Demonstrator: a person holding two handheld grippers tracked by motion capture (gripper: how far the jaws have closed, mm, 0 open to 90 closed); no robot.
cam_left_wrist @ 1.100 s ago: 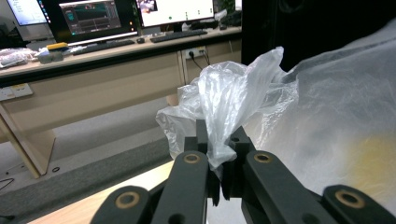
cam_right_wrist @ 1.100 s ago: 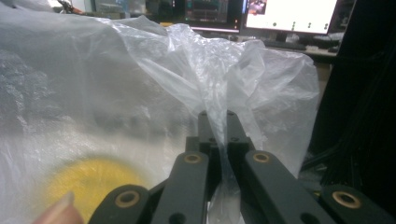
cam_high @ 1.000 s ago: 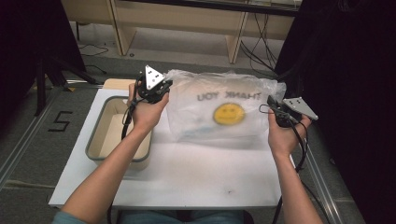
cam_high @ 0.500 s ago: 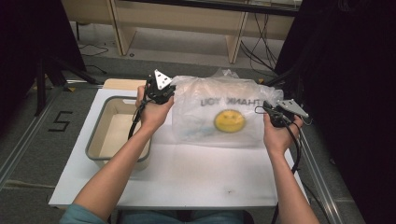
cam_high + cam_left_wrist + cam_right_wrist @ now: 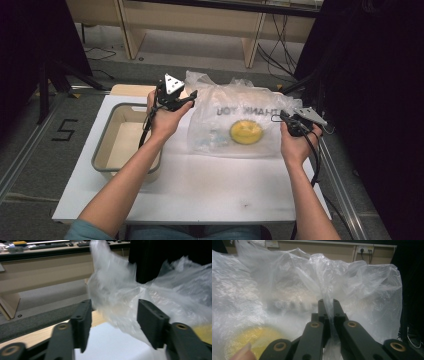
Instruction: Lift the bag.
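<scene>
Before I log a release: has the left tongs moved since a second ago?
Yes. The left tongs shifted toward the bag, away from the tray, and its jaws have just been opening around the plastic.

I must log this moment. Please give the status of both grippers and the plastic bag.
Left gripper jaws just opened, bag film loose between them. Right gripper shut on plastic bag edge. Bag lying on white table. Beige tub beside it, not obstructing.

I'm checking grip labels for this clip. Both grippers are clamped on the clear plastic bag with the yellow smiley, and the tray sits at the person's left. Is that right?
Not quite. Only the right gripper is clamped on the plastic bag, as the right gripper view shows. The left gripper has just been opening: in the left gripper view its jaws stand apart with the bag's film loose between them. The tray is indeed at the left.
</scene>
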